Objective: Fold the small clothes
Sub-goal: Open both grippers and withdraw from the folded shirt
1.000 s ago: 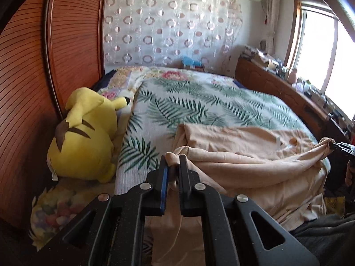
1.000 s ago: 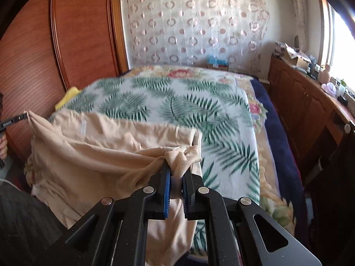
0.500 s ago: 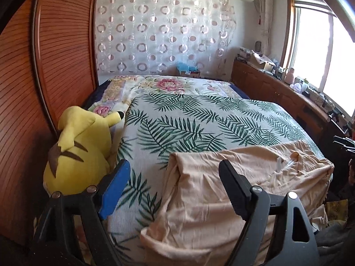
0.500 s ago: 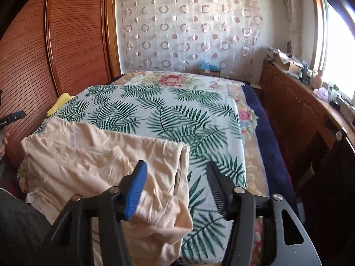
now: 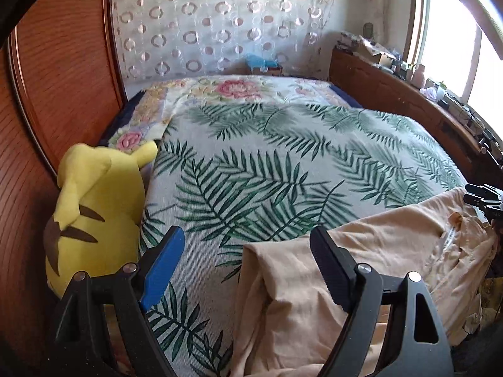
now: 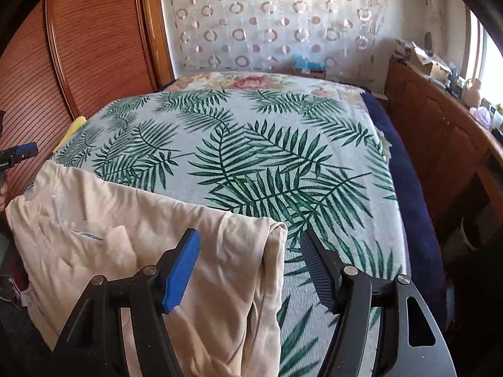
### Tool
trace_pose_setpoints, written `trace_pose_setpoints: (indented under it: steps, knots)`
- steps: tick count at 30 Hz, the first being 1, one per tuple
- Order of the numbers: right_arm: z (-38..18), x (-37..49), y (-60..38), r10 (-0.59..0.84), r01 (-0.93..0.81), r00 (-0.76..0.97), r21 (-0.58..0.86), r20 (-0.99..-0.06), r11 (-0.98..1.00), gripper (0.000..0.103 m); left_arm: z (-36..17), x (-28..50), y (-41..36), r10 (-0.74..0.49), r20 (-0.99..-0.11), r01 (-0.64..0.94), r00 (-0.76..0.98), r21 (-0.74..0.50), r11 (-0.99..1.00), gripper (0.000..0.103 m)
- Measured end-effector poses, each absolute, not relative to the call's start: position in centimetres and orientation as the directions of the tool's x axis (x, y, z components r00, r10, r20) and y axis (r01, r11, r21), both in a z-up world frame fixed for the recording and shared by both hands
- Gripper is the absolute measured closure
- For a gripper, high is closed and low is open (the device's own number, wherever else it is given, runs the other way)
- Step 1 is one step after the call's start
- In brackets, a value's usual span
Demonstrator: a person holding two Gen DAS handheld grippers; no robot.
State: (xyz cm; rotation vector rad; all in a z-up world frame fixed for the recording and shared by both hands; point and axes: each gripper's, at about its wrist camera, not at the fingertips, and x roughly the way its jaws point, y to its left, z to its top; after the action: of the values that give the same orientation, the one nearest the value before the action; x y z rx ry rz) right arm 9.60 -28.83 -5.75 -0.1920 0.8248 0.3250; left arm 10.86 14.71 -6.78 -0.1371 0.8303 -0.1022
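Both hand-held grippers, left (image 5: 246,259) and right (image 6: 250,260), have just opened and released the beige garment (image 6: 151,238), now lying apparently folded on the bed (image 6: 251,144).

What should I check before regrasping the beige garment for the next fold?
1. Left gripper free of cloth: ok, jaws just opened, nothing pinched.
2. Right gripper free of cloth: ok, jaws just opened, cloth lies below them.
3. Beige garment resting on the leaf-print bedspread: partly ok, its near edge hangs over the bed's edge.
4. Garment lying flat: not ok, wrinkles and a bunched corner.
5. Yellow plush toy clear of the garment: ok.
6. Layers aligned underneath: cannot tell.
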Motion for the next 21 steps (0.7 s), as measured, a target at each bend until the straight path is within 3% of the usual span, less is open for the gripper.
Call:
trace_pose_setpoints:
  steps: [10,21]
  knots:
    - [-7.4,10.5,-29.0,0.214,-0.361,0.612,-0.028,-0.761,0.932,0.035,-10.6,11.1,14.6,-0.156,-0.78,0.015,0.606,-0.185,0.983,0.021]
    - [-8.2,10.8,-28.5,0.2,-0.362,0.616,-0.049,-0.762,0.931,0.034,-10.8,11.2,14.3,-0.144,-0.784,0.02,0.604,-0.166,0.986,0.02]
